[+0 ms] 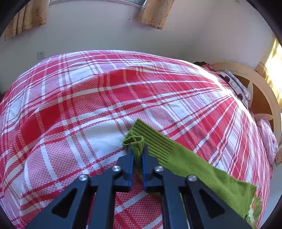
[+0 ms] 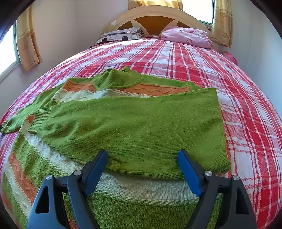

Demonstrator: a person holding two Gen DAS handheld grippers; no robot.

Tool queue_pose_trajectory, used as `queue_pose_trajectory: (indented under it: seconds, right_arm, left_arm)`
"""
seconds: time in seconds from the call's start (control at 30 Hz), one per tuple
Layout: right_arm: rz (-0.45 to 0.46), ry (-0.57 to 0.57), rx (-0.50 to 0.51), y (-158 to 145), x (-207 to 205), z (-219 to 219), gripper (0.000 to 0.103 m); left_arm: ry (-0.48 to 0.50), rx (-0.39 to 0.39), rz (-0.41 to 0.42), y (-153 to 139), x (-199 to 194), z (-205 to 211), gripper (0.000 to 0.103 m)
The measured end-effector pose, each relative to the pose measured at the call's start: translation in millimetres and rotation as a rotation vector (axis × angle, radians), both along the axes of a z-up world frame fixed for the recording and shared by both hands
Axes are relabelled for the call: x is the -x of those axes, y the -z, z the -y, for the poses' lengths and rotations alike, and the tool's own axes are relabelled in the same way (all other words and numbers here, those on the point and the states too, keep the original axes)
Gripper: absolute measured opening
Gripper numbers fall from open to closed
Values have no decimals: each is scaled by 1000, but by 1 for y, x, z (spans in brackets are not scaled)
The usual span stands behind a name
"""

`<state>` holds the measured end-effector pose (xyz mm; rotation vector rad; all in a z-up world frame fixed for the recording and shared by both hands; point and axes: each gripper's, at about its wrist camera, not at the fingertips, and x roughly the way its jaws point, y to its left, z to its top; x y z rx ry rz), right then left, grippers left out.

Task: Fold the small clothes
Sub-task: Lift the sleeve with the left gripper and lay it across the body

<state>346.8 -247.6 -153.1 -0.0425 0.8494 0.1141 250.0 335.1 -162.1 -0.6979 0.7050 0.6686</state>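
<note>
My left gripper (image 1: 138, 149) has its jaws clamped on the ribbed cuff (image 1: 141, 135) of the green sweater's sleeve (image 1: 190, 163), which trails off to the right across the bed. My right gripper (image 2: 142, 158) holds its jaws wide, with nothing between them, over the folded green sweater (image 2: 130, 123). The sweater lies flat on the red plaid bedspread (image 2: 238, 109), collar toward the headboard (image 2: 155, 17), near a pink bundle (image 2: 186, 36) and a patterned pillow (image 2: 119, 36).

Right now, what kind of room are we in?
Most likely a bedroom: there is a bed with a red plaid bedspread, a curved wooden headboard with a pillow against it, and curtains at the window.
</note>
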Motion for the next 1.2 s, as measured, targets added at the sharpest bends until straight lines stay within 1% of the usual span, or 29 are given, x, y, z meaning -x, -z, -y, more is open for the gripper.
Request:
queue_pose_trajectory:
  seconds: [0.23, 0.4, 0.47, 0.53, 0.6, 0.7, 0.9, 1.1, 1.2]
  right_arm:
    - [0, 0, 0, 0, 0, 0, 83]
    - [5, 1, -1, 0, 0, 1, 83]
    - [32, 14, -16, -5, 3, 5, 83]
    - [59, 20, -51, -11, 7, 10, 83]
    - [66, 26, -89, -17, 9, 16, 83]
    - [80, 36, -116, -29, 14, 20, 83]
    - [111, -12, -127, -54, 35, 23, 83]
    - [119, -4, -155, -64, 59, 48, 83]
    - [129, 10, -146, -65, 75, 64, 83]
  left_arm:
    - [45, -84, 44, -24, -2, 9, 7]
    - [87, -109, 94, -41, -7, 17, 7]
    - [106, -119, 107, -48, -10, 23, 7]
    - [128, -132, 125, -58, -12, 30, 7]
    - [151, -140, 146, -68, -15, 39, 7]
    - [203, -160, 176, -87, -22, 55, 6]
    - [304, -193, 244, -124, -34, 90, 6]
    - [383, -211, 280, -148, -46, 125, 6]
    - [417, -210, 293, -157, -53, 139, 6]
